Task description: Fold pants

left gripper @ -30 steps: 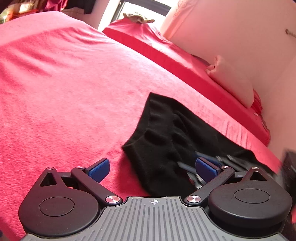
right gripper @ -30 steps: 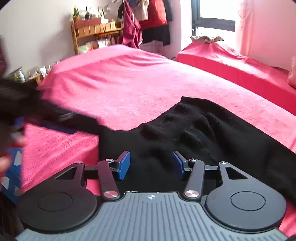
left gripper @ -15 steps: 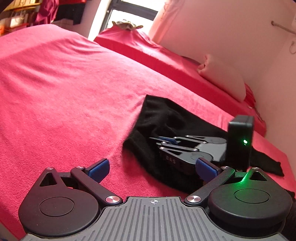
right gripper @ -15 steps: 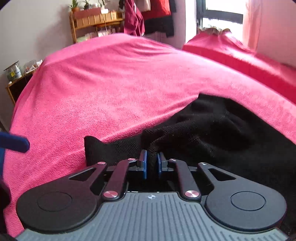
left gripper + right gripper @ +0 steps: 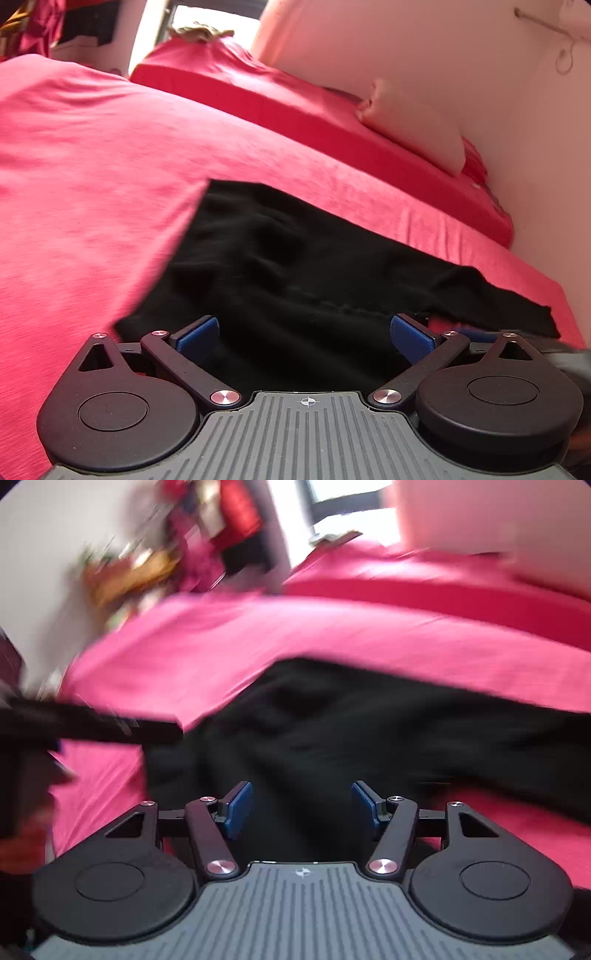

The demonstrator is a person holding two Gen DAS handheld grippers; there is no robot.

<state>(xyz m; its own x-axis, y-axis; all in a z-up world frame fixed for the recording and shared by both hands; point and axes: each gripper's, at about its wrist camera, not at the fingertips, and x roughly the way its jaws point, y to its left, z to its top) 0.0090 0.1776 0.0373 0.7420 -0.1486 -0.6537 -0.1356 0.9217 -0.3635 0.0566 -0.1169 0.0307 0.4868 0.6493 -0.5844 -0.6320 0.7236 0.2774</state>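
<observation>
Black pants (image 5: pixel 295 266) rumpled on a pink bedcover (image 5: pixel 92 166), left gripper (image 5: pixel 303 334) jaws wide apart, gripping nothing, right gripper (image 5: pixel 302 806) jaws opening, empty above the cloth

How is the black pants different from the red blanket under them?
The black pants are dark and small; the red blanket is bright and covers the whole bed. The pants lie rumpled, with one thin end trailing off; the blanket is spread mostly smooth. Both are soft cloth lying flat.
</observation>
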